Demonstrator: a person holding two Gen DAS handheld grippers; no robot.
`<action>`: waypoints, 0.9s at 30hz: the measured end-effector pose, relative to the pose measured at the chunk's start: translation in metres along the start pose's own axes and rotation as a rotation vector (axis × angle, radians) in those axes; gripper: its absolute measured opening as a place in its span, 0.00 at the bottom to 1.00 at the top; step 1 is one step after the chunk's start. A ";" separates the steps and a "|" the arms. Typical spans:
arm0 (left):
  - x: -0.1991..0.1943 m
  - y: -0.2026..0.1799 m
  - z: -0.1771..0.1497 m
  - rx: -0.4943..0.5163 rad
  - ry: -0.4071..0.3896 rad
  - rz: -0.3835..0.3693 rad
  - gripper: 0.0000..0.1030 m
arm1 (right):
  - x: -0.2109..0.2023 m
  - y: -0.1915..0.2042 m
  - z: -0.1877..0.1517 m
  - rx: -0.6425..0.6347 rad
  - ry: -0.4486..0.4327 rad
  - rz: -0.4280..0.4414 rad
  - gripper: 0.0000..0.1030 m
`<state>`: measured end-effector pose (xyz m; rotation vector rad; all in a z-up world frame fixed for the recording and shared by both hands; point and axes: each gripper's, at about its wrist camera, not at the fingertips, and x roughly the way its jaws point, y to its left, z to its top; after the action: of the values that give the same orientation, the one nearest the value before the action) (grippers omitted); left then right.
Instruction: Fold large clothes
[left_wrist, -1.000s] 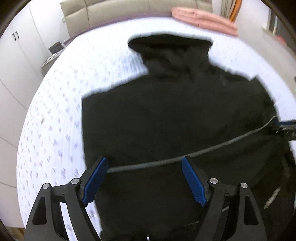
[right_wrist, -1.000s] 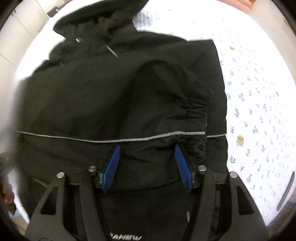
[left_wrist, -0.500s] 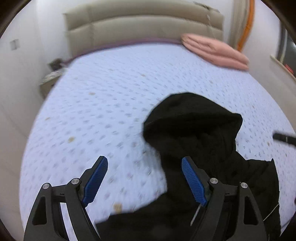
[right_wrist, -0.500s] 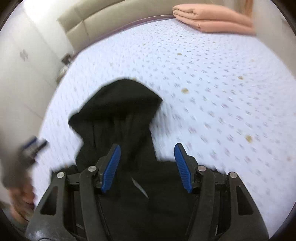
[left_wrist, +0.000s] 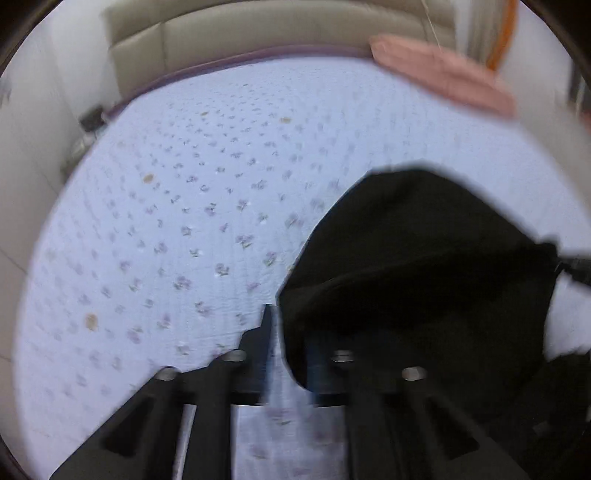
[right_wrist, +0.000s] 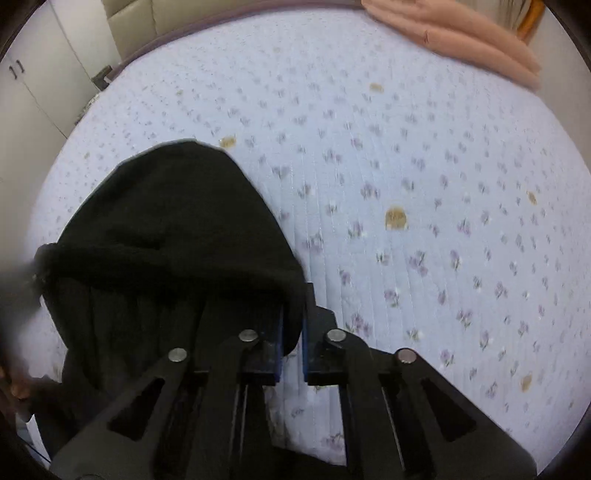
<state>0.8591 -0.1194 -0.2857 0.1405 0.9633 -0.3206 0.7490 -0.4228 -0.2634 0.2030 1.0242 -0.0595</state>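
the black hooded jacket (right_wrist: 166, 236) lies on the floral bedsheet (right_wrist: 406, 184); the hood stretches between the grippers; right gripper (right_wrist: 292, 325) pinches its right corner, left gripper (left_wrist: 286, 332) its left (blurred).

Black hooded jacket (right_wrist: 166, 236), hood rounded and bunched, lying on floral bedsheet (right_wrist: 406, 166), hood's two corners pinched.

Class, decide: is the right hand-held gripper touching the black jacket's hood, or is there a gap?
Touching. In the right wrist view, the right hand-held gripper has its blue pads closed on the edge of the black jacket's hood.
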 end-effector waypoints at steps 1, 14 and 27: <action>-0.018 0.007 -0.001 -0.038 -0.065 -0.033 0.12 | -0.019 -0.001 -0.002 -0.009 -0.064 0.028 0.02; 0.023 0.025 -0.041 -0.010 0.105 -0.104 0.24 | 0.026 -0.017 -0.041 -0.002 0.119 0.058 0.12; -0.049 0.040 -0.003 -0.041 -0.046 -0.240 0.62 | -0.038 -0.003 -0.013 -0.073 -0.003 0.117 0.52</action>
<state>0.8442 -0.0708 -0.2478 -0.0205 0.9414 -0.5220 0.7181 -0.4247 -0.2378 0.1962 1.0082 0.0837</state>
